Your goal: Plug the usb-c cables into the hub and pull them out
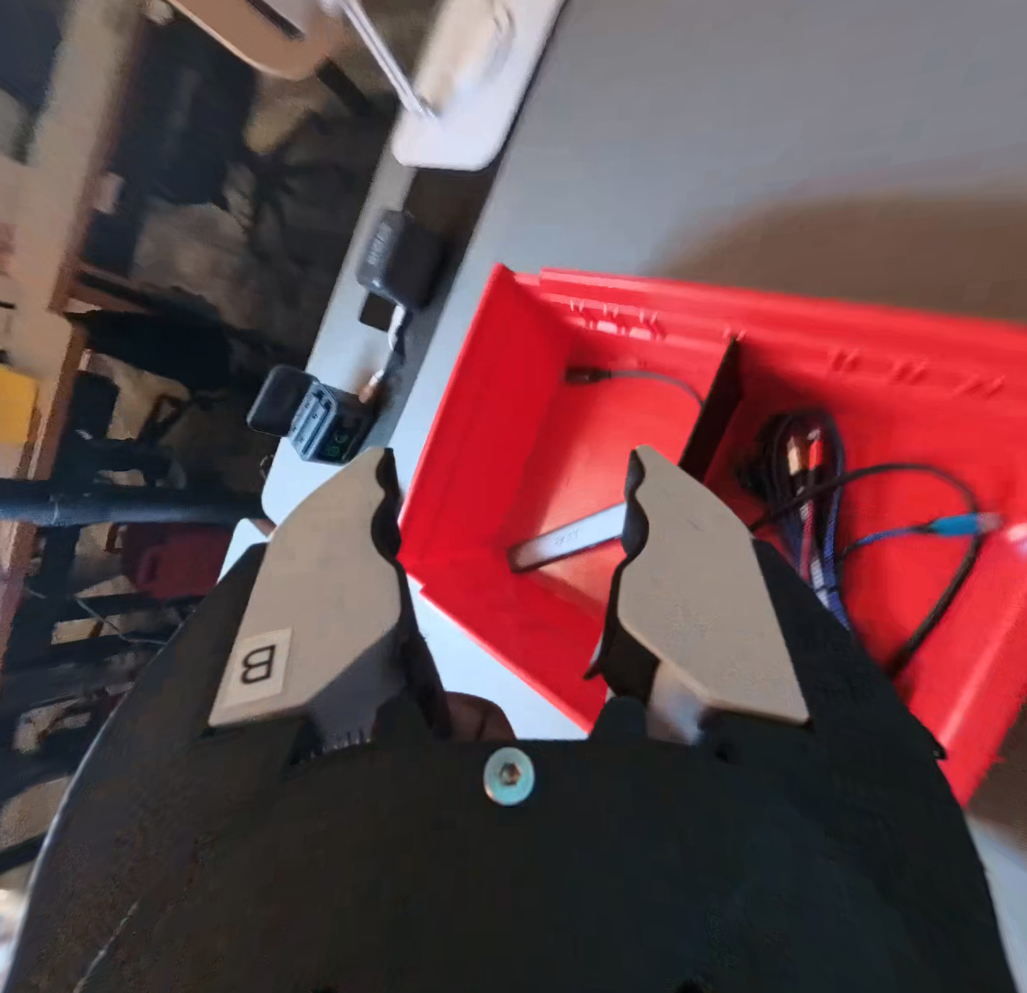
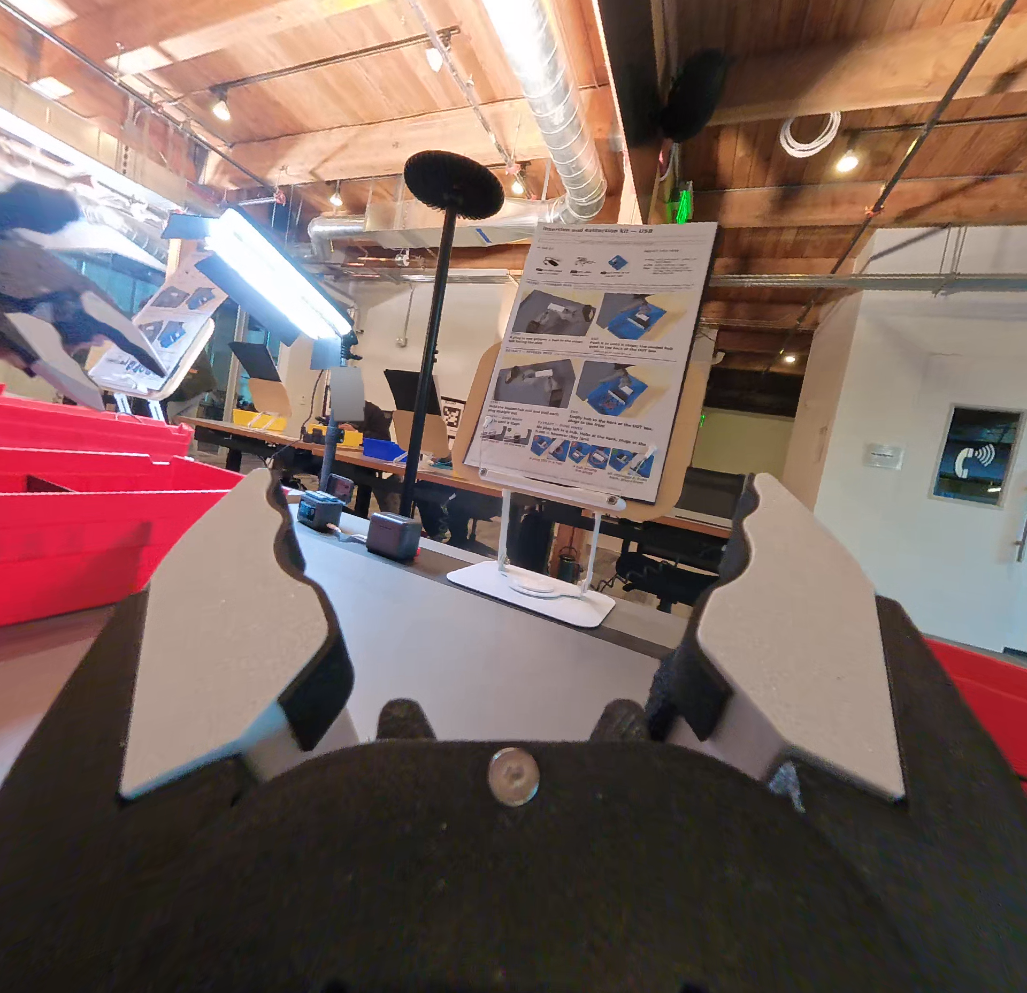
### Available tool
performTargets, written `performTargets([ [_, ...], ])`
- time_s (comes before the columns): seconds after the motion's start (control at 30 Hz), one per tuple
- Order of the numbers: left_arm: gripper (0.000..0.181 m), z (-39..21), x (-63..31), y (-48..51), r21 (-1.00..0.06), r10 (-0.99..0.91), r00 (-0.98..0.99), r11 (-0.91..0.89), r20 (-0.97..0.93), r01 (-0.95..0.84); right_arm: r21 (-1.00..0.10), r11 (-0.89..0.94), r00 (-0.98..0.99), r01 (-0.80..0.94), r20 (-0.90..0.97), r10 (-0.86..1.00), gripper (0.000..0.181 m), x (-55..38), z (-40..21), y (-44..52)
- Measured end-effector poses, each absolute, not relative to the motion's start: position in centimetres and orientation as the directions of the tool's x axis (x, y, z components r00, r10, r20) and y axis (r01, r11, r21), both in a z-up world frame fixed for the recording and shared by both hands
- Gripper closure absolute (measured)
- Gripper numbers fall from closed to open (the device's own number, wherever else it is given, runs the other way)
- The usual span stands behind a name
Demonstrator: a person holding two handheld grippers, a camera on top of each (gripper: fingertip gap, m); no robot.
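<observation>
A grey tabletop [image 2: 489, 660] sits in a workshop with a timber ceiling. The left gripper [image 1: 508, 480], fingers spread wide and empty, hovers over a red bin [image 1: 500, 410]. Inside lies the silver hub [image 1: 567, 535], long axis diagonal; beyond the divider, tangled cables [image 1: 833, 499]. The right gripper [image 2: 511, 516] gapes wide, empty.

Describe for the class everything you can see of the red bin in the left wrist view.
The red bin is an open-topped, glossy plastic box with ribbed rims, seen tilted. A dark divider splits it into two compartments. One holds a flat silver hub and its thin black lead; the other holds a tangle of cables. It rests on the grey table.
</observation>
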State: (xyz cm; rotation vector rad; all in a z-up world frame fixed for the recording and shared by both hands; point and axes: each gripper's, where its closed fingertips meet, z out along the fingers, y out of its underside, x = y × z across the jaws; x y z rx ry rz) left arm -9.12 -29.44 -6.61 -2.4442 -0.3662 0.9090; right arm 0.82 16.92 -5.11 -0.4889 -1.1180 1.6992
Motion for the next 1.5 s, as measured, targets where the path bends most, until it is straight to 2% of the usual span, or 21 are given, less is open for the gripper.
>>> performTargets([
  [0.07, 0.102, -8.9, -10.9, -30.8, -0.383, 0.315, 0.78, -0.918, -0.541, 0.104, -0.852, -0.04, -0.408, -0.522, 0.208, 0.889, 0.036, 0.8, -5.3, 16.6],
  [0.17, 0.1, -12.7, -12.4, -33.6, -0.139, 0.246, 0.858, -0.969, -0.45, 0.205, -0.852, -0.016, -0.406, -0.524, 0.233, 0.884, 0.036, 0.8, -5.5, 16.2],
  [0.23, 0.111, -14.7, -13.2, -36.3, 0.141, 0.057, 0.892, -0.981, -0.449, 0.134, -0.849, -0.038, -0.412, -0.526, 0.216, 0.885, 0.036, 0.9, -5.3, 16.4],
  [0.27, 0.117, -15.6, -13.5, -36.9, 0.238, -0.046, 0.902, -0.969, -0.429, 0.064, -0.848, -0.056, -0.415, -0.527, 0.199, 0.888, 0.036, 1.0, -5.2, 16.7],
  [0.33, 0.128, -17.1, -14.0, -36.7, 0.336, -0.195, 0.899, -0.94, -0.392, -0.057, -0.845, -0.073, -0.408, -0.53, 0.179, 0.895, 0.036, 1.0, -5.0, 17.3],
  [0.43, 0.145, -19.3, -14.2, -35.4, 0.335, -0.26, 0.898, -0.932, -0.355, -0.138, -0.837, -0.053, -0.376, -0.545, 0.187, 0.908, 0.036, 0.9, -4.9, 17.8],
  [0.6, 0.146, -22.1, -13.2, -35.9, 0.361, -0.272, 0.931, -0.916, -0.242, -0.174, -0.836, -0.025, -0.371, -0.548, 0.216, 0.903, 0.036, 1.0, -5.0, 17.2],
  [0.77, 0.145, -22.8, -12.3, -36.1, 0.33, -0.187, 0.971, -0.935, -0.152, -0.129, -0.834, -0.064, -0.383, -0.548, 0.182, 0.906, 0.036, 1.1, -4.7, 17.5],
  [0.83, 0.144, -23.2, -12.1, -36.3, 0.355, -0.184, 0.976, -0.925, -0.114, -0.133, -0.832, -0.065, -0.379, -0.552, 0.181, 0.907, 0.037, 1.2, -4.7, 17.6],
  [0.93, 0.144, -23.7, -12.9, -36.7, 0.412, -0.244, 0.964, -0.893, -0.109, -0.179, -0.829, -0.066, -0.378, -0.556, 0.182, 0.908, 0.037, 1.2, -4.6, 17.6],
  [1.2, 0.149, -24.6, -12.7, -36.8, 0.436, -0.359, 0.932, -0.848, -0.053, -0.301, -0.825, -0.059, -0.369, -0.562, 0.186, 0.911, 0.043, 1.3, -4.6, 17.8],
  [1.33, 0.152, -23.7, -12.9, -36.1, 0.397, -0.348, 0.928, -0.877, -0.133, -0.272, -0.83, -0.051, -0.366, -0.556, 0.19, 0.911, 0.046, 1.1, -4.8, 17.8],
  [1.5, 0.153, -19.7, -12.4, -35.5, 0.238, -0.204, 0.939, -0.961, -0.277, -0.139, -0.827, -0.066, -0.371, -0.558, 0.177, 0.911, 0.048, 1.3, -4.6, 17.9],
])
